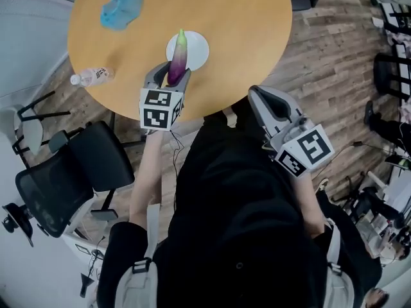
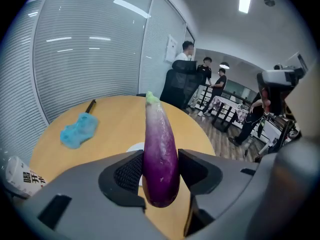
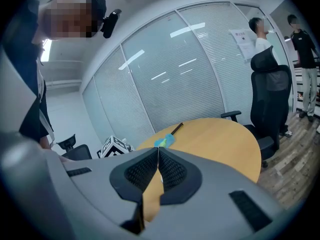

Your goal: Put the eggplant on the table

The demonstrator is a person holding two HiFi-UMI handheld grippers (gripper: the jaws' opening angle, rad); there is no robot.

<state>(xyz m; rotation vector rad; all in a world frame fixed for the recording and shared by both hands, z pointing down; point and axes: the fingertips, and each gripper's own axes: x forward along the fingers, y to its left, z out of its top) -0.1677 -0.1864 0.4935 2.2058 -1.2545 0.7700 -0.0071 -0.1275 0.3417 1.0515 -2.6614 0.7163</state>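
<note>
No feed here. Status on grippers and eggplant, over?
Left gripper shut on eggplant, over white plate. Right gripper shut, empty, off table edge. Bottle, blue cloth clear of plate.

The plate [image 2: 134, 147] is almost wholly covered by the eggplant [image 2: 159, 134] and the left gripper [image 2: 160, 170] in the left gripper view; the bottle [image 2: 20, 176] is cut off at the lower left there; the table's [image 1: 250, 56] far rim is cut by the head view's top edge; the blue cloth [image 3: 164, 141] is partly hidden behind the right gripper [image 3: 158, 157].
</note>
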